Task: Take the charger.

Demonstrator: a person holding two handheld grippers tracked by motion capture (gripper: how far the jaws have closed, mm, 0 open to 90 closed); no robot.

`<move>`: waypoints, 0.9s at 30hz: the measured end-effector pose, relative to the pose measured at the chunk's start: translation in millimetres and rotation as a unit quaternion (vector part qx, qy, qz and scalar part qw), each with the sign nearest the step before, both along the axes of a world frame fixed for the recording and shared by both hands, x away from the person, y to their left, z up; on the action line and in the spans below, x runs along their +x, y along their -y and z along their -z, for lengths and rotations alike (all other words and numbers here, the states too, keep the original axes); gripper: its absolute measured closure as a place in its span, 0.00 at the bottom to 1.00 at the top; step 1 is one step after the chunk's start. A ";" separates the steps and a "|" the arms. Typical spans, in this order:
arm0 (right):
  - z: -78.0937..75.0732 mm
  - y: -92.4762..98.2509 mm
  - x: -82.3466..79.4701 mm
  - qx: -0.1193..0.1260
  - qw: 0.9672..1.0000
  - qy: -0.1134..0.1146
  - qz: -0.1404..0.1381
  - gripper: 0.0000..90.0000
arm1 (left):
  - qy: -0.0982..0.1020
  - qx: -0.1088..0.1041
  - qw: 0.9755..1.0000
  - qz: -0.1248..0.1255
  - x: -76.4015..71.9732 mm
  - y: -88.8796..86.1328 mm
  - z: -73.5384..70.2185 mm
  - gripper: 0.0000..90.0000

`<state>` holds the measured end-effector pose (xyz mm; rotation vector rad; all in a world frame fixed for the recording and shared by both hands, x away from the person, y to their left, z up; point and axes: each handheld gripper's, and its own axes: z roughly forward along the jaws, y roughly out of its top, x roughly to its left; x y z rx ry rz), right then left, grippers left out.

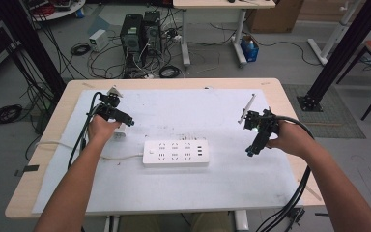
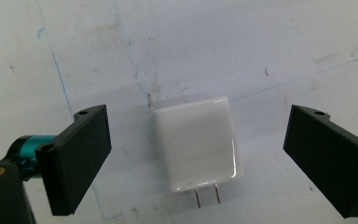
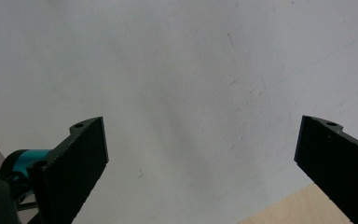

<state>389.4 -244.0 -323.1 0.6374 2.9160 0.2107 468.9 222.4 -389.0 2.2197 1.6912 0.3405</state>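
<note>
Overhead, the high view shows a wooden table [image 1: 48, 159] with a pale rim, and a white sheet [image 1: 183, 108] covers most of its top. The sheet is matte and carries small dark marks. Behind the table the grey floor holds two black computer towers [image 1: 141, 33], many loose cables and the legs of another desk. A white power strip [image 1: 176, 153], long and rectangular with smooth plastic faces, lies near the middle of the sheet. To the left of the power strip, close to its end, a small white charger [image 1: 120, 134] lies on the sheet. The left gripper [image 1: 125, 122] hovers just over this charger. The right gripper [image 1: 250, 151] hangs to the right of the power strip, well apart from it, above the sheet.

Next, in the left gripper view, the charger [image 2: 196, 142] lies flat on the sheet between the two black jaws, which stand wide apart and do not touch it. Its body is glossy, almost square with rounded corners, and two thin metal prongs [image 2: 208, 195] point toward the camera. Thin blue lines and grey smudges mark the sheet around the charger.

Lastly, in the right gripper view, the jaws of the right gripper [image 3: 200, 163] are also spread wide with nothing between them. Below them is the plain white sheet, and a corner of the bare wood [image 3: 284, 210] appears at the bottom edge.
</note>
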 end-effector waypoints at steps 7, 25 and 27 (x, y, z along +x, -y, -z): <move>2.8 4.7 1.6 0.003 1.000 -0.005 0.006 0.02 | -0.012 -0.001 1.000 -0.016 2.1 -0.9 13.4 0.08; 6.4 1.2 3.9 0.001 1.000 -0.008 0.003 0.02 | -0.019 -0.003 0.999 -0.030 -3.2 0.0 29.2 0.26; 6.6 1.1 4.0 0.001 1.000 -0.008 0.002 0.02 | -0.016 -0.001 0.999 -0.030 -4.1 0.1 29.9 0.27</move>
